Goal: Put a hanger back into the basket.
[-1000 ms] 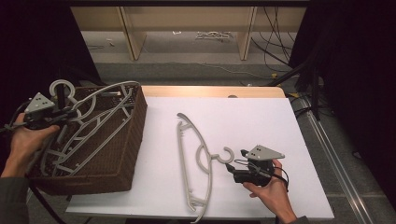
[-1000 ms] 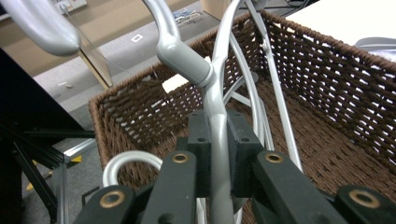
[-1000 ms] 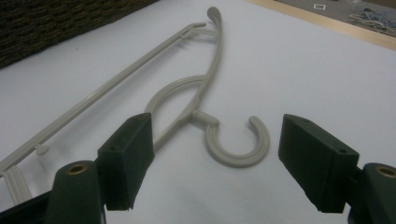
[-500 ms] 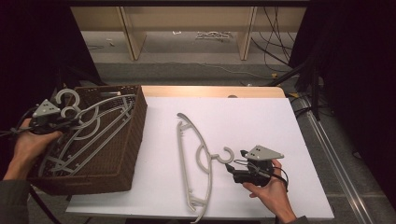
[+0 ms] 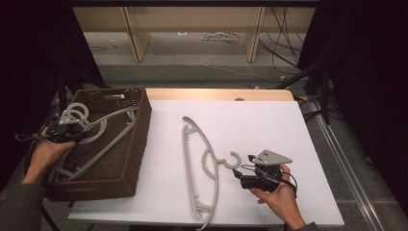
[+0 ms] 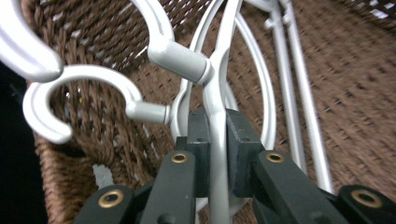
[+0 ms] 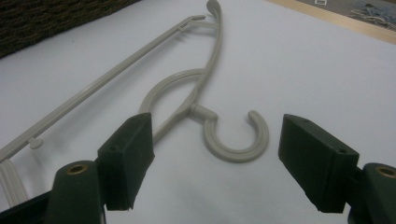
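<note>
left tool (image 6: pixel 212 154) clamped on hanger (image 6: pixel 215 98) over basket (image 5: pixel 130 159) | right tool (image 7: pixel 215 158) open, jaws either side of hook of second hanger (image 7: pixel 236 135) | long axis front-to-back on worktop (image 5: pixel 269 125)

In the high view, light falls from above onto the white tabletop (image 5: pixel 250 125), which is bright and even, while the surroundings at 9 and 3 o'clock sink into near black. The floor strip at 12 o'clock is moderately lit. The hanger (image 5: pixel 204 168) casts only a faint, soft shadow. The picture is slightly soft, with mild grain in the dark areas.

In the left gripper view the basket (image 6: pixel 355 93) weave is blurred toward 3 o'clock, the near hook (image 6: pixel 28 46) at 10 o'clock glares pale and out of focus, and 9 o'clock is black.

In the right gripper view the tabletop has a cool tint, the jaws at 6 o'clock are soft, and the hook (image 7: pixel 243 137) is fairly sharp with a thin shadow.
</note>
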`<action>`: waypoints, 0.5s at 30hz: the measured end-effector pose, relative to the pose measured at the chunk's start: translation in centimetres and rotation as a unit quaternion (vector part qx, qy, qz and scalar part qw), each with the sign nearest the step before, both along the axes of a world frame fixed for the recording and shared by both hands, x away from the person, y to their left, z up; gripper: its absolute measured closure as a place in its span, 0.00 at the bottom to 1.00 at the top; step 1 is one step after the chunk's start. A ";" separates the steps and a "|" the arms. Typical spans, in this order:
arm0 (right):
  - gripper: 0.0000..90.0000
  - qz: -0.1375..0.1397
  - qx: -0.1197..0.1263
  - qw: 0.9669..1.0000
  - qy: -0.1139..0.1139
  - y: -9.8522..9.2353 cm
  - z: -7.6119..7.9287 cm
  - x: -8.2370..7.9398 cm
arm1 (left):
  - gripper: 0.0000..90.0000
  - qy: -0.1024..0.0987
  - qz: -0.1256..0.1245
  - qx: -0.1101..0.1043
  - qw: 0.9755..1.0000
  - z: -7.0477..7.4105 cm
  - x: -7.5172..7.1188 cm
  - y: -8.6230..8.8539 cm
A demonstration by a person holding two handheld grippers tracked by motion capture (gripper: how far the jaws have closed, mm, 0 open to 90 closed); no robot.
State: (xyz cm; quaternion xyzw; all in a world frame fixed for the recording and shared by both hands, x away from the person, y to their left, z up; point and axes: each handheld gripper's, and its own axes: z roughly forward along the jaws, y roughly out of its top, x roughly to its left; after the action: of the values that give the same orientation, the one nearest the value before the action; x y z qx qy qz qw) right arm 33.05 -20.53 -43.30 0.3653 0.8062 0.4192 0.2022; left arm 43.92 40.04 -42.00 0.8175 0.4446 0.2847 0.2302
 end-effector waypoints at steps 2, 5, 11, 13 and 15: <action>0.31 0.004 -0.001 1.000 0.000 0.0 0.0 0.0 | 0.89 0.006 0.009 0.002 1.000 -0.3 0.1 0.0; 0.31 0.004 -0.002 1.000 0.001 -0.1 0.0 0.0 | 0.86 0.013 0.008 0.011 1.000 -0.4 0.2 0.0; 0.31 0.000 0.000 1.000 0.003 -0.1 -0.1 -0.1 | 0.73 -0.020 0.038 -0.011 0.999 1.0 -0.4 0.0; 0.31 0.001 -0.001 1.000 0.001 -0.1 0.0 0.0 | 0.69 -0.037 0.039 -0.021 0.998 1.9 -0.9 -0.2; 0.31 0.004 -0.002 1.000 0.002 -0.1 0.0 0.0 | 0.65 -0.050 0.041 -0.041 0.997 2.8 -1.5 -0.4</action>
State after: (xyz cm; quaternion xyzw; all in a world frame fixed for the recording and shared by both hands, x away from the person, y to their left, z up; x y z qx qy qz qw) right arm 33.01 -20.59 -43.34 0.3624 0.8086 0.4181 0.1997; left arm 42.43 39.63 -39.22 0.7734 0.4765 0.3163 0.2735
